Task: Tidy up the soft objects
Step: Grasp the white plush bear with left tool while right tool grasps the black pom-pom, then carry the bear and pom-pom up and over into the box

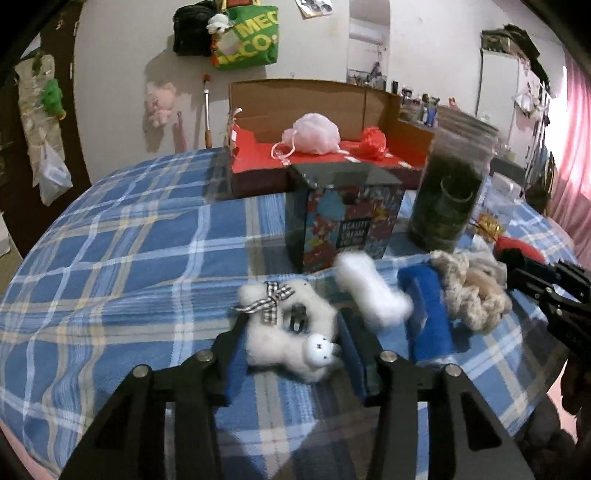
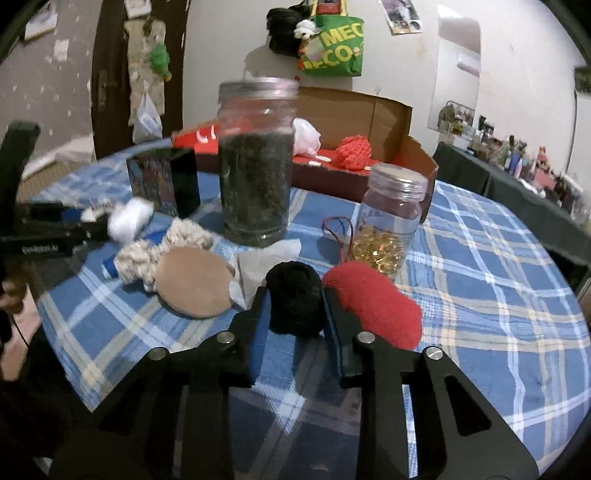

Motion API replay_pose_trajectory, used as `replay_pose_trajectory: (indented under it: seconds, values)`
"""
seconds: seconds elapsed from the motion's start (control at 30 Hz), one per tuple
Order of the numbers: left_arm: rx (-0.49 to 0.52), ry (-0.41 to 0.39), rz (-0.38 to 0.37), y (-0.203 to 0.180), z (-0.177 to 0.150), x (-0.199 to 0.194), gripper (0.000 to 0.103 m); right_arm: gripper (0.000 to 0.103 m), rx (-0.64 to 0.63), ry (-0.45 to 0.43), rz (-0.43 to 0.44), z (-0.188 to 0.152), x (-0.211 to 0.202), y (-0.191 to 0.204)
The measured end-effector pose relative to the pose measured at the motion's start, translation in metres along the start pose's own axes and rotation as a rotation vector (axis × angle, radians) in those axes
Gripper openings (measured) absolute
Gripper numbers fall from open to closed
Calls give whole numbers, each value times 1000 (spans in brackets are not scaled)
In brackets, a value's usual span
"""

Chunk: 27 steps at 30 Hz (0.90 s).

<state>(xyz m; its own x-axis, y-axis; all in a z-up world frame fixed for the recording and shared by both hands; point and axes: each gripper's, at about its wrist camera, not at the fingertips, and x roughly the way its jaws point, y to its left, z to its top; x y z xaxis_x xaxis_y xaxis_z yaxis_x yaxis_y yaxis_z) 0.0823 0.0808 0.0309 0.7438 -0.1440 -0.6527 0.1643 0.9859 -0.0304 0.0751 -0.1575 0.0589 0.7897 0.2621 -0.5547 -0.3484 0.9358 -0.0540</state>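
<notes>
Both jaws are closed on soft things: the left gripper (image 1: 291, 325) pinches a white plush toy (image 1: 291, 332) with a checked bow, low over the blue plaid blanket (image 1: 129, 240), while the right gripper (image 2: 295, 299) clamps a black fuzzy ball (image 2: 294, 299) just beside a red plush piece (image 2: 376, 306). A cardboard box (image 1: 314, 107) lined in red stands farther back, holding a pink puff (image 1: 312, 133)

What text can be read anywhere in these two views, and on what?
"MEC" over "ECO:", partly cut off: green bag on the wall.
"BEAUTY", smaller lines below blurred: patterned box.
White print on the left gripper's body: too blurred.
Small jar label, wall photos: unreadable.
</notes>
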Motion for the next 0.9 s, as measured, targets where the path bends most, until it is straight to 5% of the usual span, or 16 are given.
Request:
replay_pose_trajectory:
  seconds: [0.33,0.9]
  values:
    - [-14,-91,-86,-13,21,-36,46,25,37,-48,52,15,-15,-5]
    - [37,-84,-273,-71,38,-27,46,25,91,-57,113,25,-17,-12]
